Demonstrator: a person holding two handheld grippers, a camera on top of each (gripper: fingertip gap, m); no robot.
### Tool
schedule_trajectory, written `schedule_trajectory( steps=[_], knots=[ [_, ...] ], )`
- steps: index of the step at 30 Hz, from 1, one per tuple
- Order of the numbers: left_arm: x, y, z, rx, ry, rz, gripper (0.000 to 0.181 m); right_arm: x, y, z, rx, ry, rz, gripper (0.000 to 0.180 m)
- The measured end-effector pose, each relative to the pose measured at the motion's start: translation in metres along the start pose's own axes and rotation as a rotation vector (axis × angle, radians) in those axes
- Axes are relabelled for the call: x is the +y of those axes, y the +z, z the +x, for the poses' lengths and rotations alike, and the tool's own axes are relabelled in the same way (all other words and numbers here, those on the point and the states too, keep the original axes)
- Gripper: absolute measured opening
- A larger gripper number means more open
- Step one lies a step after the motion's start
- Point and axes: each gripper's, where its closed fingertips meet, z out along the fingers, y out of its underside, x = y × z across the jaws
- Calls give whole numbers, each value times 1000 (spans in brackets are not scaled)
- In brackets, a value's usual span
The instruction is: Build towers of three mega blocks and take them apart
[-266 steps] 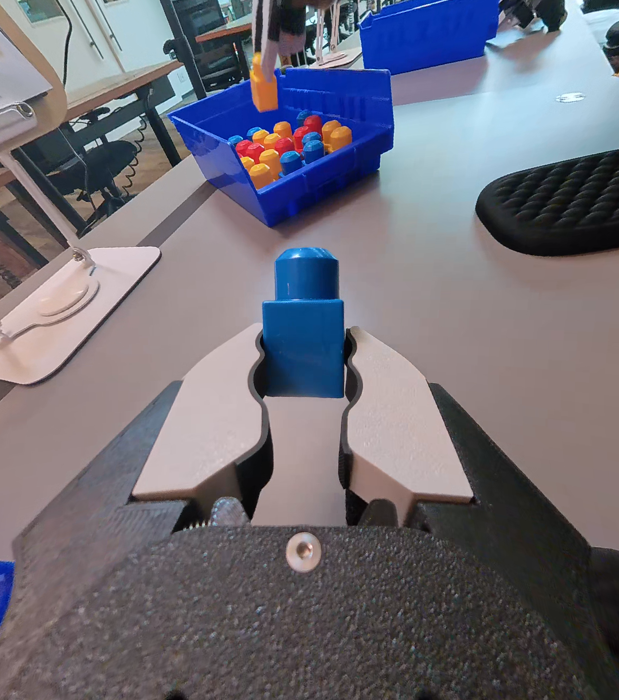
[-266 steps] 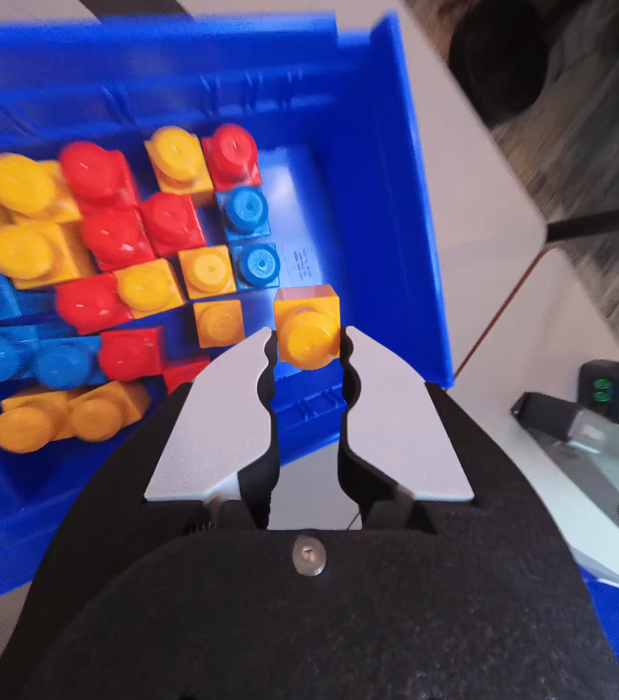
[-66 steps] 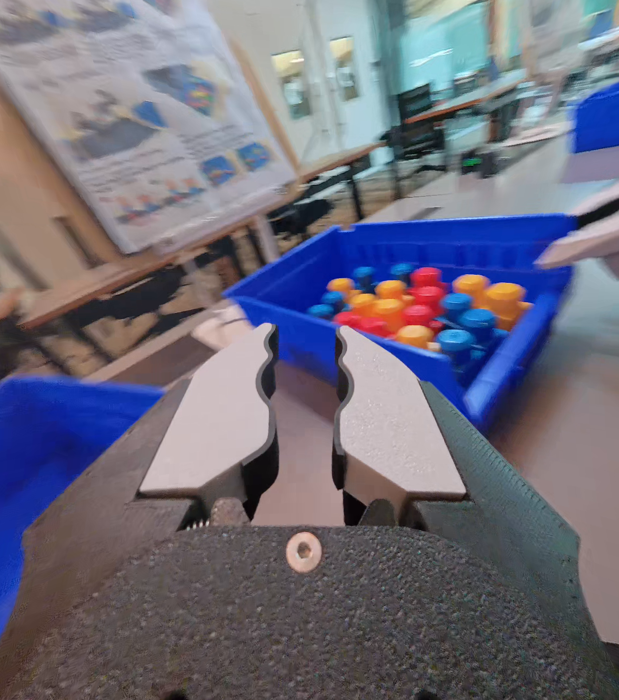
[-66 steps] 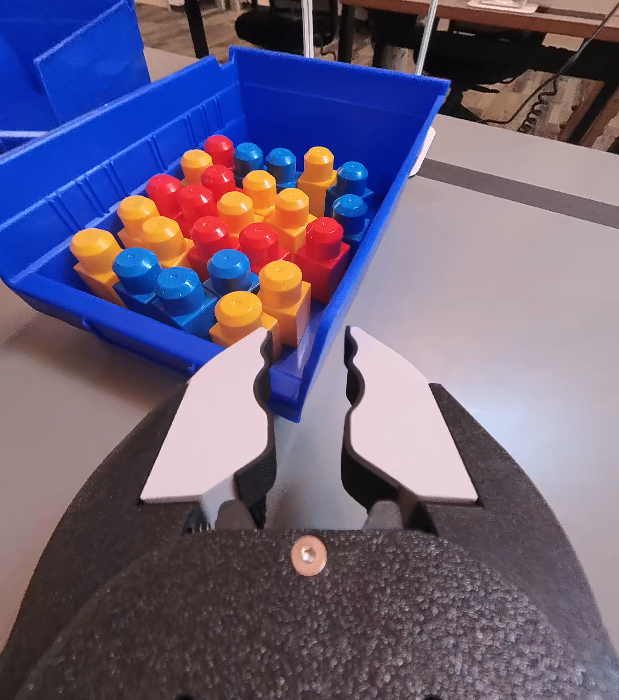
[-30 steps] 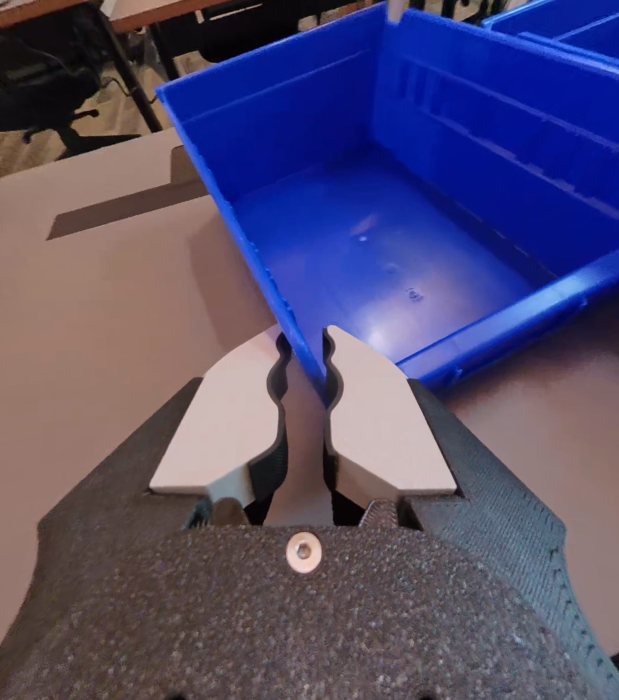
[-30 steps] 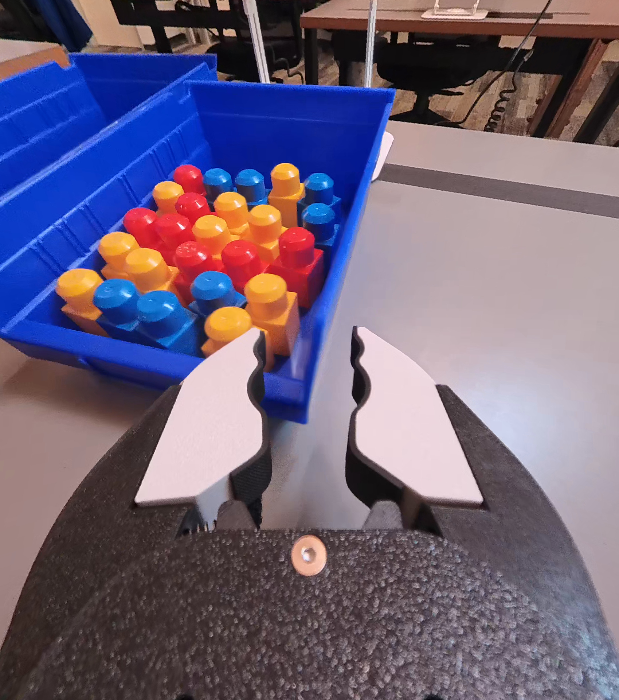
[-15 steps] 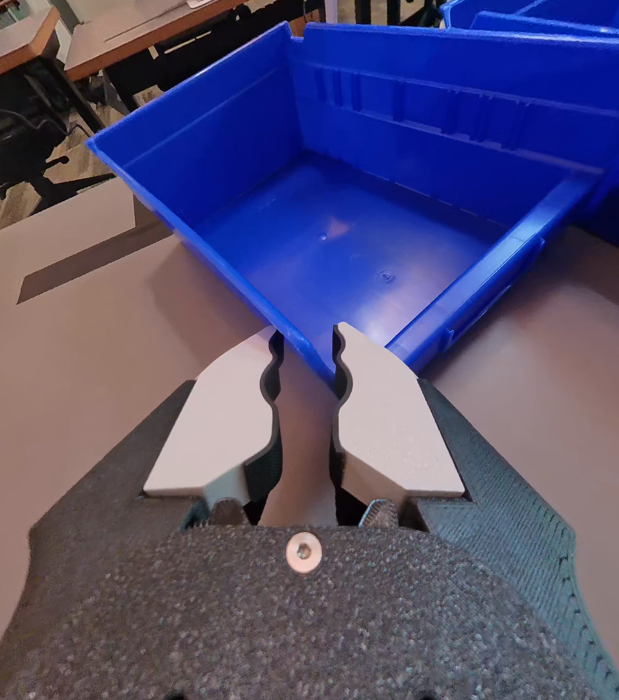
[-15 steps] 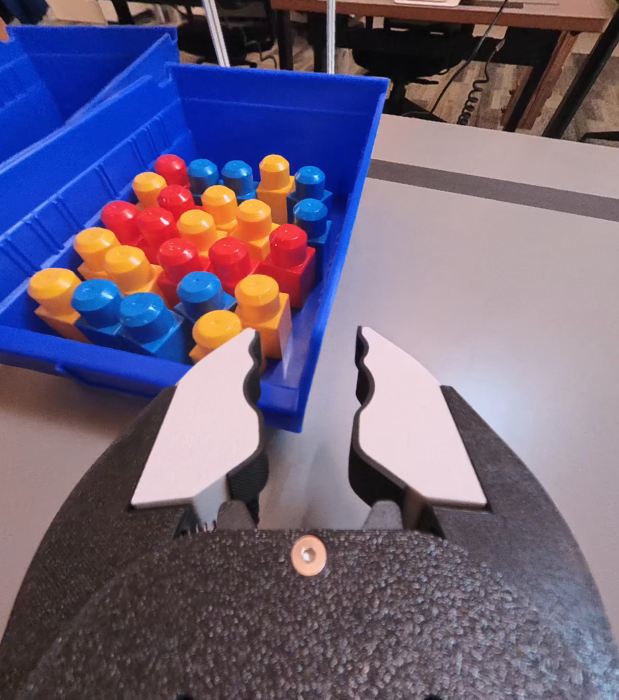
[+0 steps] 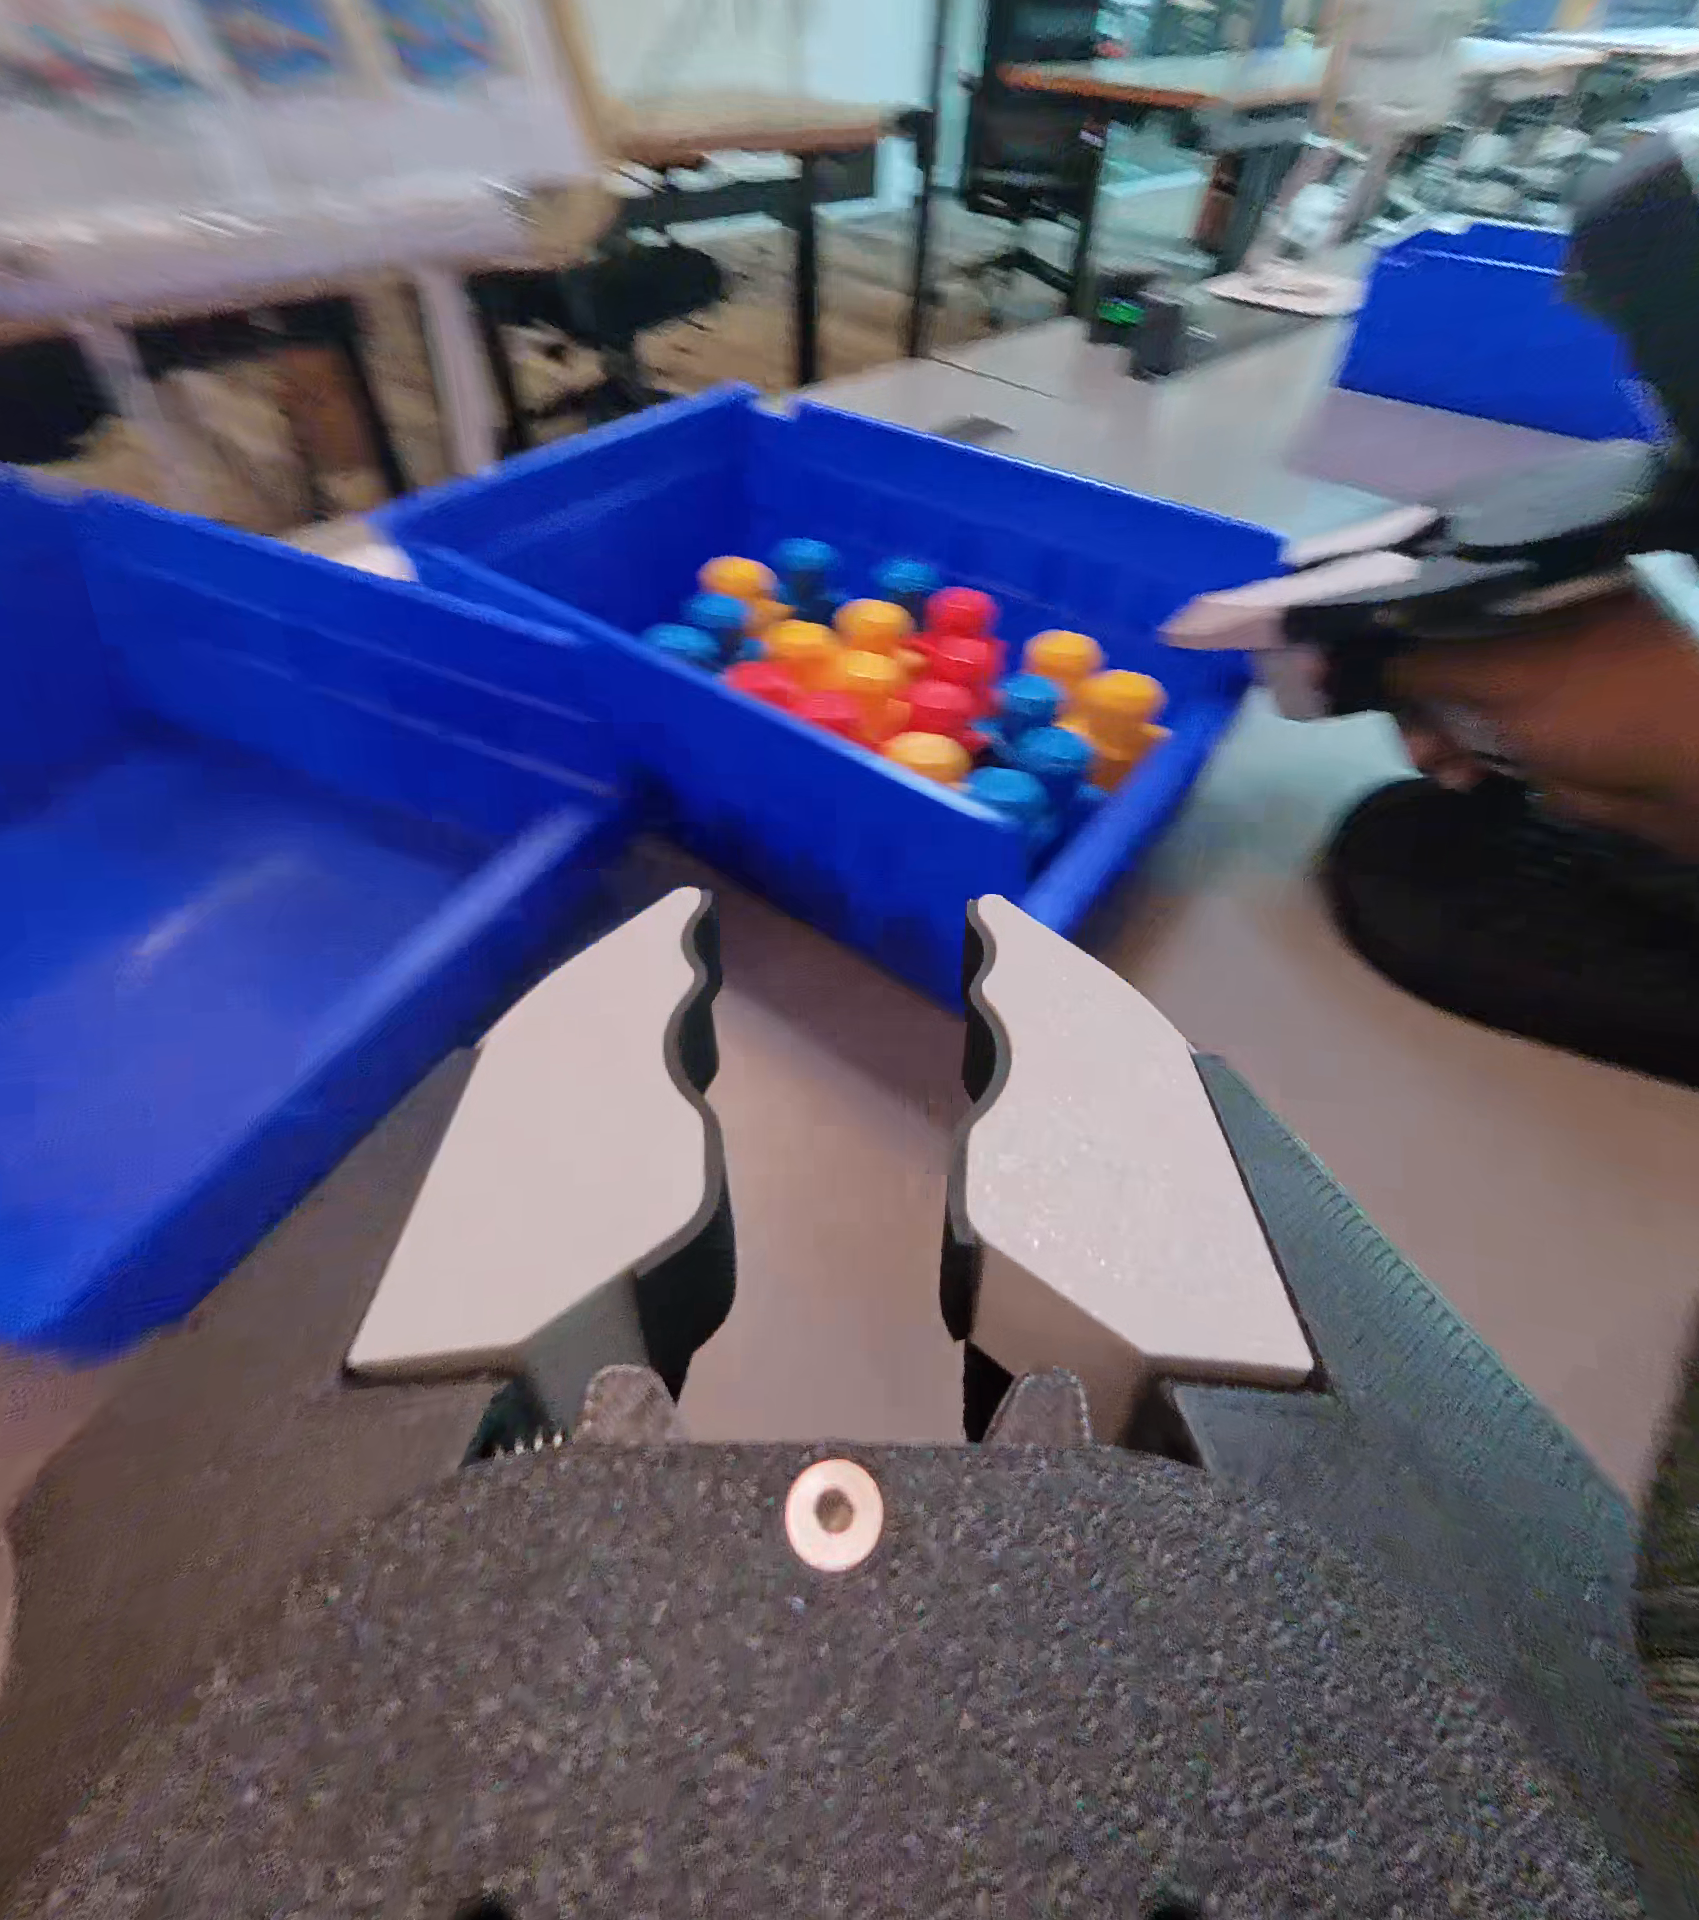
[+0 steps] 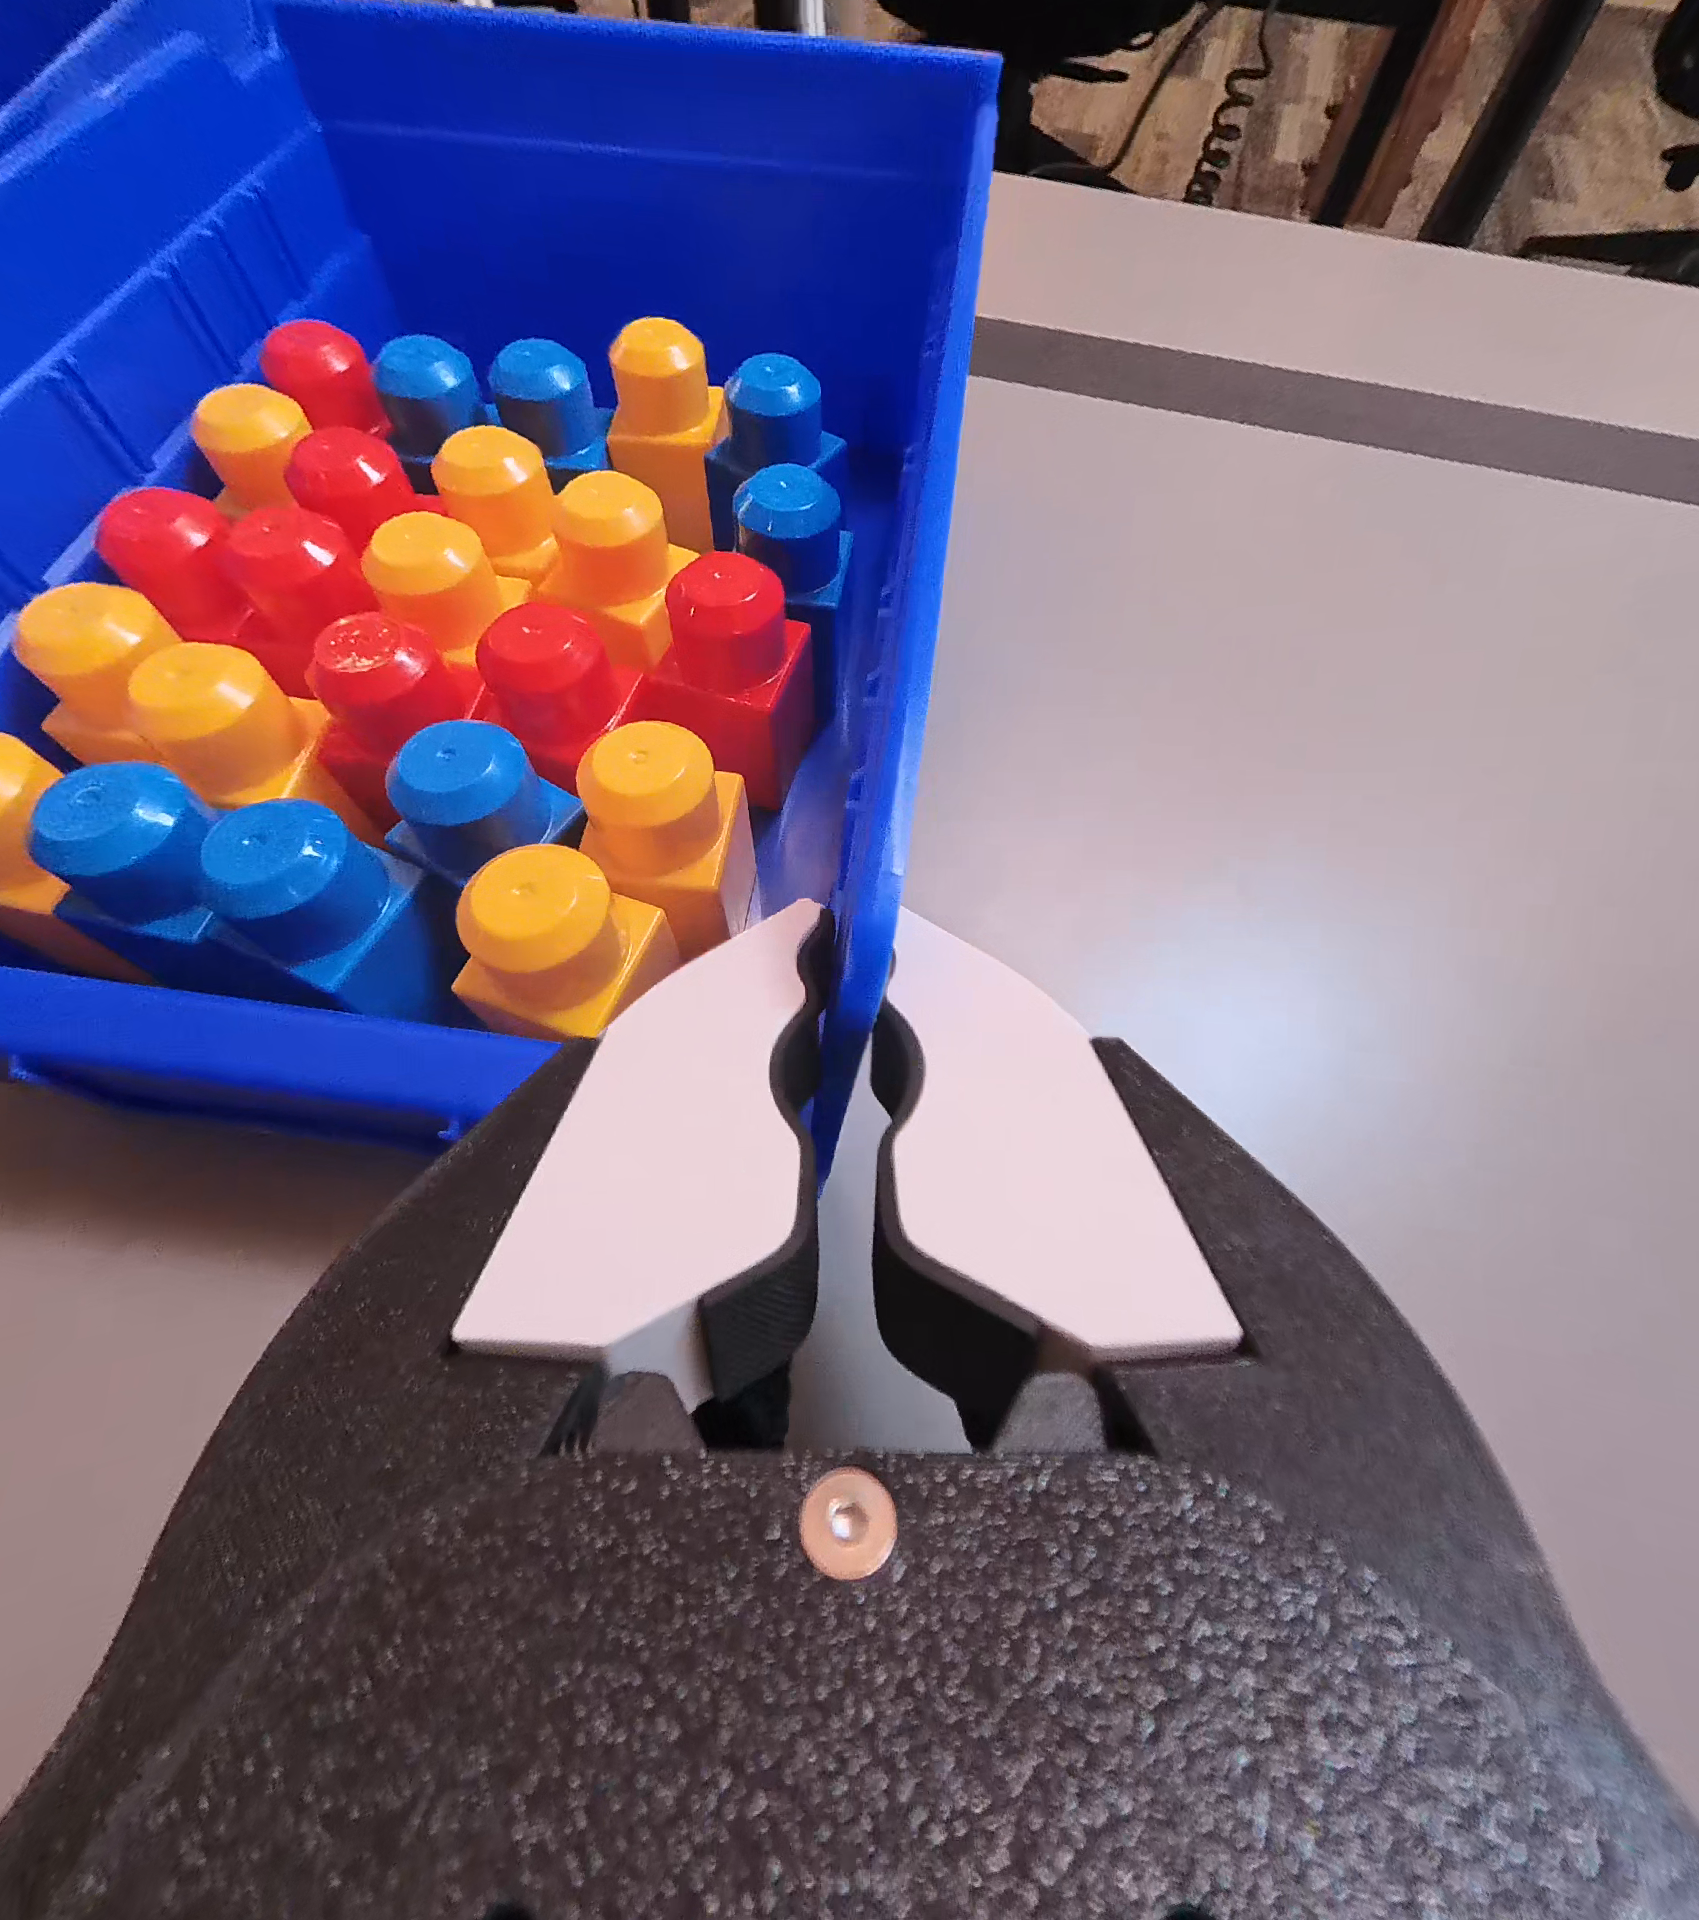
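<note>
1. The right gripper point(image 10: 850, 940) has its jaws pinching the right side wall of the blue bin of blocks point(image 10: 912, 582) near its front corner, one jaw inside and one outside. No block is held.
2. The mega blocks point(image 10: 554, 675), red, yellow and blue, stand packed together inside that bin, just left of and ahead of the right jaws. No tower stands on the grey worktop point(image 10: 1344, 727).
3. The left gripper point(image 9: 834, 925) has its jaws spread and holding nothing. It hangs over bare worktop in front of both bins. The empty blue bin point(image 9: 232, 935) lies ahead to its left and the filled one ahead to its right.
4. Judged from this, the step in hand is positioning the filled bin, not stacking.
5. The next move likely calls for letting go of the wall, then closing on a single block by its square body. The nearest yellow block point(image 10: 564, 945) sits just left of the right jaws.
</note>
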Motion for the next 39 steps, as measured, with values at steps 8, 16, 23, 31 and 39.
schedule_trajectory(
  steps=[8, 16, 23, 31, 39],
  knots=[
    [38, 71, 47, -96, 221, -179, 42, 3, -12, -7, 9, -46, 2, 6],
    [46, 90, 5, -206, 165, -239, 33, -5, -24, -21, 34, -165, 38, 9],
    [40, 91, -11, -189, 1, -229, 18, -5, -29, -38, 23, -214, 40, 12],
    [-5, 57, -2, -252, 111, -92, 11, -29, -67, -48, 28, -165, 196, 11],
    [-59, -30, -25, -399, 134, 48, 10, -98, -97, -107, -50, -264, 349, 11]
  ],
)
